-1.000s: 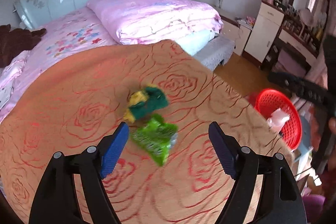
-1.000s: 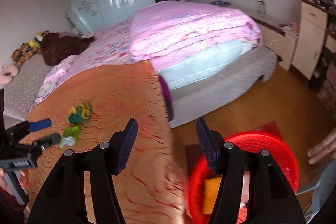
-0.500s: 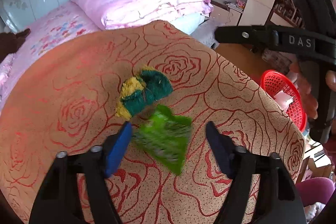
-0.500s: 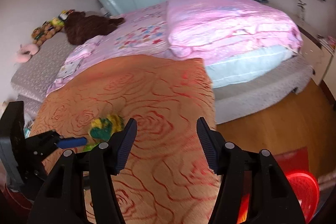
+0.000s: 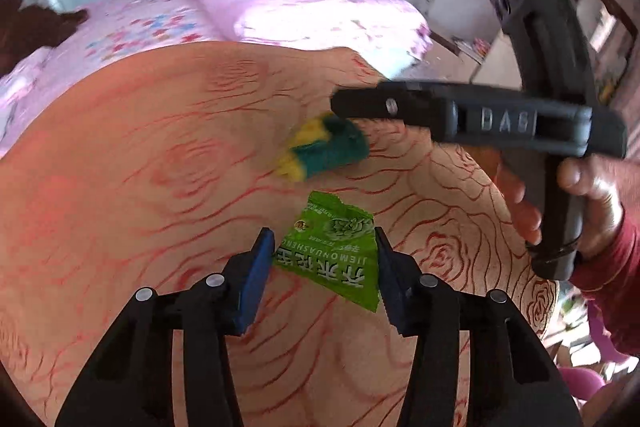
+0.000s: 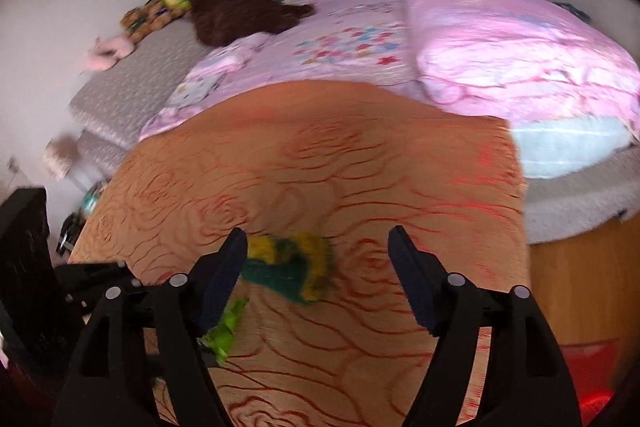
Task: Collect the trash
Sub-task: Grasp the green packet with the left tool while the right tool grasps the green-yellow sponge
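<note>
Left claw: closing around green wrapper | right claw: opening, empty, above sponge

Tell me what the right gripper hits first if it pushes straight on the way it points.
Probably the green-and-yellow sponge: it lies on the blanket between the right gripper's open, just-widened jaws, nearer one finger. Depth is uncertain.

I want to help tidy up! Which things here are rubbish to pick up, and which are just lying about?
For the job:
green wrapper, between the left tongs, which have just been closing
yellow-green wad, in front of the right tongs, which have just been opening
red basket

Just lying about:
pink quilt
brown plush
orange cloth
</note>
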A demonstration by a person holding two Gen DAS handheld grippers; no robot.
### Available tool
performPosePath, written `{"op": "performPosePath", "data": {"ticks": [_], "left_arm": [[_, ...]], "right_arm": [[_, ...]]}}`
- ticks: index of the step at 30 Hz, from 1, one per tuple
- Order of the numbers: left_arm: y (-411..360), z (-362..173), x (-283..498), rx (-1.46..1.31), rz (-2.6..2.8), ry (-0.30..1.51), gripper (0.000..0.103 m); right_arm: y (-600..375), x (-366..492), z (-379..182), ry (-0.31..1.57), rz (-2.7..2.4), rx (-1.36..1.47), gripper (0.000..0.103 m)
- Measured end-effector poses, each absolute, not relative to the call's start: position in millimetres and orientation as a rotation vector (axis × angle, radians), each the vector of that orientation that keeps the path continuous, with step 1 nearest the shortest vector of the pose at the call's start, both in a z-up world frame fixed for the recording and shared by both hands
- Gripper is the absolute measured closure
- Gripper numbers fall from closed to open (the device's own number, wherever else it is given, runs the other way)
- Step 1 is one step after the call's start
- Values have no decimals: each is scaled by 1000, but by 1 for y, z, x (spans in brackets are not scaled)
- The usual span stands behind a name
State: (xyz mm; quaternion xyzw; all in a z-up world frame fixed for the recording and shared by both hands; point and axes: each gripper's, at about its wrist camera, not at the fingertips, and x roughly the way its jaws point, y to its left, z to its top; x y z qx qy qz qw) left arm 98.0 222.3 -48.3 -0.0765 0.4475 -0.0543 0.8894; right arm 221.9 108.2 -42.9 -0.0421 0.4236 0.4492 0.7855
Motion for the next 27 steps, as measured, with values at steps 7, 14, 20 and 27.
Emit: {"op": "performPosePath", "data": {"ticks": [7,14,20,27], "left_arm": [[253,-35,83,-228,8,878,55],[268,-34,73,-260,47,854,55],[264,-35,61,-238,44,840,55],[252,-27,51,-239,17,812,55]], "right_arm": [[145,204,-55,917,962,-218,27],[150,197,-63,916,849,-276,41],[137,186,-61,898,795,-241,52],[99,169,-39,860,714,-140,54]]}}
